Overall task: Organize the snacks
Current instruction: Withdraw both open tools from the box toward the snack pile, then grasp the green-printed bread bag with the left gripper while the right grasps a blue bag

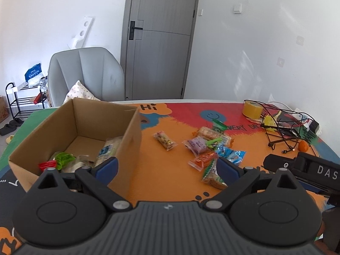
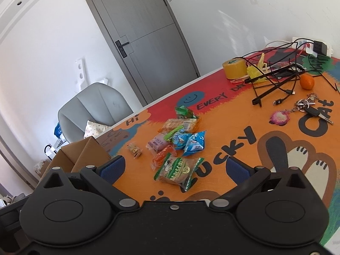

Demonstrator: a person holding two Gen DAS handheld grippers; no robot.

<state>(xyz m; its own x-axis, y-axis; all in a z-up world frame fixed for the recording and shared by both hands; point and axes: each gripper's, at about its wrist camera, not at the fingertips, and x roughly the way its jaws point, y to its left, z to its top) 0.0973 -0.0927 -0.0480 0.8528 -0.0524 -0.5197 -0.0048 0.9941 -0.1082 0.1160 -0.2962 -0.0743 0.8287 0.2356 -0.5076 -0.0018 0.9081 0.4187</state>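
While several snacks already lie in the cardboard box (image 1: pixel 85 127) near the surface's left edge, about 8 packets (image 2: pixel 178 140) remain mid-surface, and both the left gripper (image 1: pixel 166 165) and right gripper (image 2: pixel 175 165) hold their fingers wide, empty.

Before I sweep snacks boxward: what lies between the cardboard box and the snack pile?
Only one small nut packet on bare orange mat, seen in the left wrist view.
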